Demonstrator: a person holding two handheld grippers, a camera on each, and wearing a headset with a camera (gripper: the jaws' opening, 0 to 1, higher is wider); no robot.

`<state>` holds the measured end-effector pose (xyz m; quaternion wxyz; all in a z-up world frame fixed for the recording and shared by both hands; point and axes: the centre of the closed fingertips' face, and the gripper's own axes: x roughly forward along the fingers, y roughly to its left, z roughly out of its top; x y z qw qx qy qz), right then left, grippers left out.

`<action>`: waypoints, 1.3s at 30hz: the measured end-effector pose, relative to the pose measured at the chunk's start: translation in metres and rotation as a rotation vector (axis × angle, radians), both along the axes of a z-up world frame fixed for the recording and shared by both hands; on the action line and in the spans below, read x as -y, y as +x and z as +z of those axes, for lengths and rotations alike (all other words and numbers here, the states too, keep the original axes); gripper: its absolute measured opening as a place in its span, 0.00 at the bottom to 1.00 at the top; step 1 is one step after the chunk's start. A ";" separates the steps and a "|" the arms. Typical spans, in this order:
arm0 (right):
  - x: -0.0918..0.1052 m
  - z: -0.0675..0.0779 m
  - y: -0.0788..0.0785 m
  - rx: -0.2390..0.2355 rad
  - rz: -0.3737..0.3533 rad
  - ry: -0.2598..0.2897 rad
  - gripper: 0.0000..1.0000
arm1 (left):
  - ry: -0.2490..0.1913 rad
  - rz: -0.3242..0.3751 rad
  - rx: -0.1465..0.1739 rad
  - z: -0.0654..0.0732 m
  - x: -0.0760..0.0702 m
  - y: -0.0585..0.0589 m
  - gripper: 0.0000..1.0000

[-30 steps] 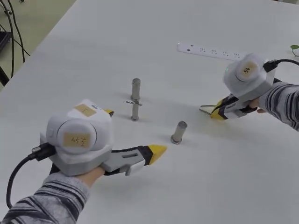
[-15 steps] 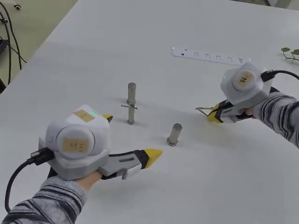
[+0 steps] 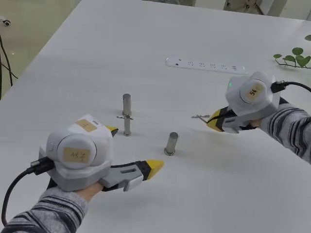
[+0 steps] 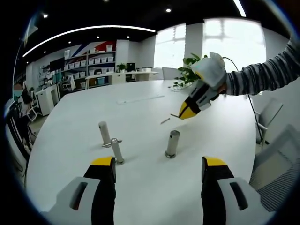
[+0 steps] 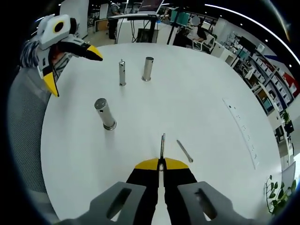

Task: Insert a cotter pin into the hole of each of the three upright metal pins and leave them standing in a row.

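Pinches a cotter pin (image 5: 162, 145) between the jaws of the right hand-held gripper (image 5: 161, 163), over the bench (image 5: 197, 84), apart from three upright pins (image 5: 105, 114). Holds the left hand-held gripper (image 4: 159, 164) wide open near them.

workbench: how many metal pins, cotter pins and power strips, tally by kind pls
metal pins: 3
cotter pins: 3, one through a pin, one in the right tool, one lying loose
power strip: 1
total: 7
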<state>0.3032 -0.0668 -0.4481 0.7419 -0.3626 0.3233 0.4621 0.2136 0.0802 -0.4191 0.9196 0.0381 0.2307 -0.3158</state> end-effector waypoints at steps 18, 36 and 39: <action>-0.035 0.026 -0.047 0.083 0.242 0.000 0.00 | -0.085 -0.066 -0.039 0.017 0.024 -0.005 0.59; -0.070 0.035 -0.094 0.115 0.448 0.020 0.00 | -0.261 -0.062 -0.111 0.029 0.040 -0.012 0.33; -0.075 0.037 -0.101 0.116 0.467 0.032 0.00 | -0.289 -0.060 -0.126 0.030 0.040 -0.014 0.28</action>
